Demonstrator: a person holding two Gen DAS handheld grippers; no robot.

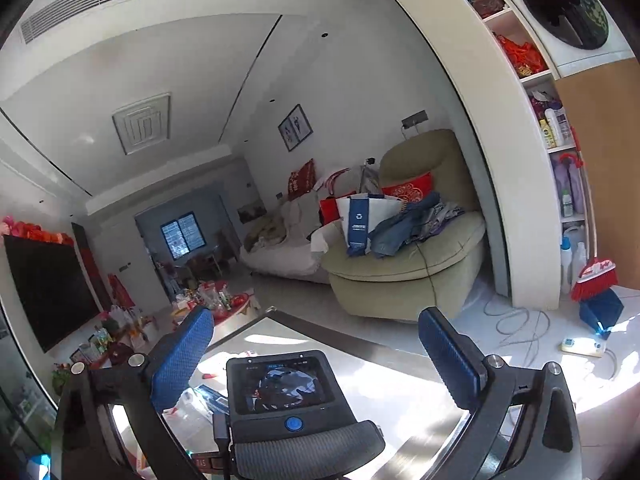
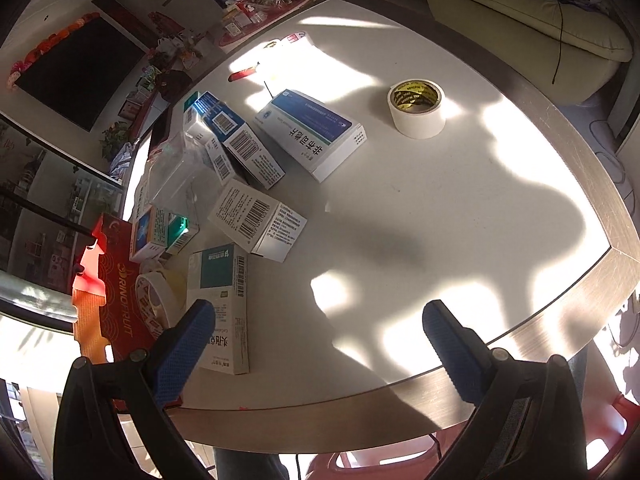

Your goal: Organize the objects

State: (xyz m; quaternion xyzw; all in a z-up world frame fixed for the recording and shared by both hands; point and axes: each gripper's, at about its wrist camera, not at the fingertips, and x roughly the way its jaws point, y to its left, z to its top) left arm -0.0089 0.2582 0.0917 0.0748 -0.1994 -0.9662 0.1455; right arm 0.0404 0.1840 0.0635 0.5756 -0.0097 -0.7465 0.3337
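Note:
In the right wrist view, several medicine boxes lie in a loose pile on the left of the white table point(image 2: 420, 208): a blue-and-white box point(image 2: 312, 132), a barcode box point(image 2: 258, 220) and a teal-and-white box point(image 2: 222, 304). A white tape roll point(image 2: 417, 107) stands apart at the far right. A second tape roll point(image 2: 154, 300) leans on a red carton point(image 2: 116, 312). My right gripper point(image 2: 320, 308) is open over the table's near edge, empty. My left gripper point(image 1: 316, 316) is open too, aimed high at the room, with a small screen device point(image 1: 280, 386) below its fingers.
A crumpled clear plastic bag point(image 2: 176, 172) lies among the boxes. A red pen-like item point(image 2: 242, 74) lies at the table's far side. Beyond the table are a green armchair point(image 1: 404, 264) piled with clothes, a dark TV point(image 1: 44, 284) and shelves point(image 1: 560, 184) with bottles.

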